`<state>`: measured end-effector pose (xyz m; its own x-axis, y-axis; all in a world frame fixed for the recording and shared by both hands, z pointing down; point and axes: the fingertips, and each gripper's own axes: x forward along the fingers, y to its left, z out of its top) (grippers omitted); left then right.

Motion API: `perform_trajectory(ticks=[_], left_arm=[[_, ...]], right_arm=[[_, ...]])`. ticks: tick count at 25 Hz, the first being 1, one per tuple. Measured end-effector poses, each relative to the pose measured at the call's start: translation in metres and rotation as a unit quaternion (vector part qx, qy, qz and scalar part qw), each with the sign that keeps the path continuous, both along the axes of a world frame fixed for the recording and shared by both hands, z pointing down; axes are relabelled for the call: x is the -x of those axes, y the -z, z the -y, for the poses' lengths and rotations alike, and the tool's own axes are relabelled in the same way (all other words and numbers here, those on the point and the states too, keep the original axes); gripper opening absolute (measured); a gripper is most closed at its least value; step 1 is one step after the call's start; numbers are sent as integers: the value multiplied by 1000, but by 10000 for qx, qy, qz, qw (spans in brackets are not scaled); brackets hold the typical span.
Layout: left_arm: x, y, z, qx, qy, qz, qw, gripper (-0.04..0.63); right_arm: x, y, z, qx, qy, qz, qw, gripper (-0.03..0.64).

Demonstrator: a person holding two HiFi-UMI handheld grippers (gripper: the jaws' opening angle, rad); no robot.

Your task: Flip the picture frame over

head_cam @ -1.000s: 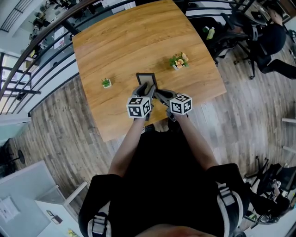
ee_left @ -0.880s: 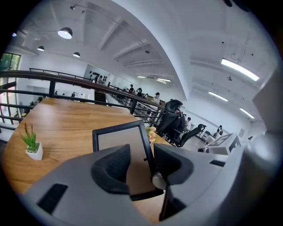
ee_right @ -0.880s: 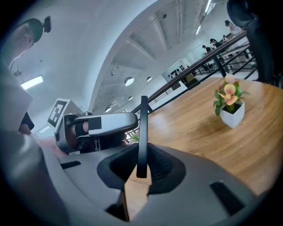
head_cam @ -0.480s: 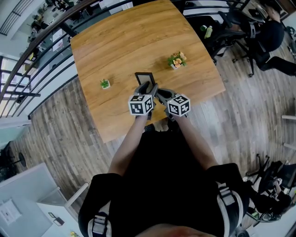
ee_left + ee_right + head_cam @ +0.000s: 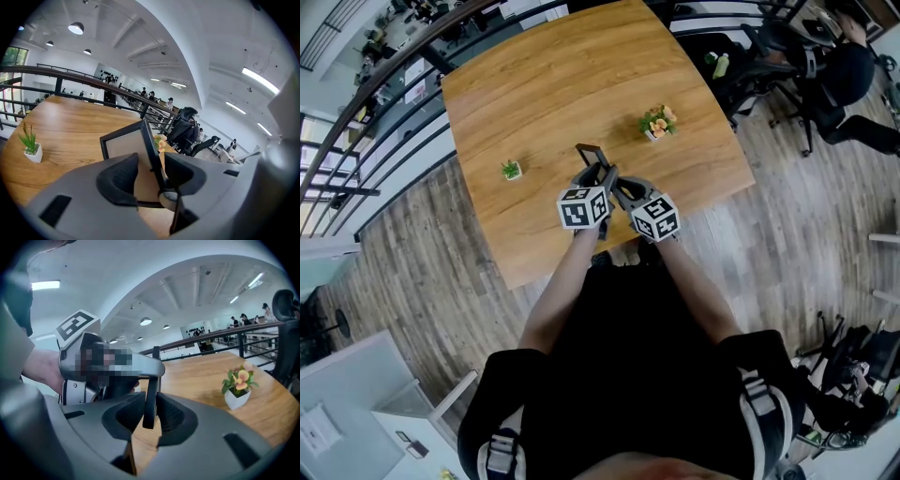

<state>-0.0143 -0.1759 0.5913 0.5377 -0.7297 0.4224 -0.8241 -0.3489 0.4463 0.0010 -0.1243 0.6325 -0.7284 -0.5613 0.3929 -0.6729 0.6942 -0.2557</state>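
From the left: a small potted plant point(image 5: 512, 170) stands well apart at the frame's 9 o'clock. The left gripper point(image 5: 152, 167), its jaws just opened wide, straddles the picture frame point(image 5: 125, 145) without pressing it. The frame stands raised on edge near the table's point(image 5: 544, 84) 6 o'clock side, and the right gripper's point(image 5: 151, 416) narrow jaws pinch its thin rim. The frame is judged light, stiff and possibly glazed, hence slick and breakable, so the rim is the place to hold. Bare table lies toward 12 o'clock; a flower pot point(image 5: 659, 124) sits at 2 o'clock, and the near edge is close.
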Motion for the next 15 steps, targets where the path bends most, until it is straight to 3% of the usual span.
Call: perform_trajectory(ticks=[6,12,15], left_arm=[[2,-2,3,73,101,-95,9999,190],[6,-5,6,269,396,-370,9982,188],[8,-2,9,207,508,-329,9980,131]], right_arm=[[3,3,-1,-256,74,-258,9993,90],[18,6,-9,-841,462,-1121,9891,107],[21,11,-10,-961,466,-1111,9881,110]])
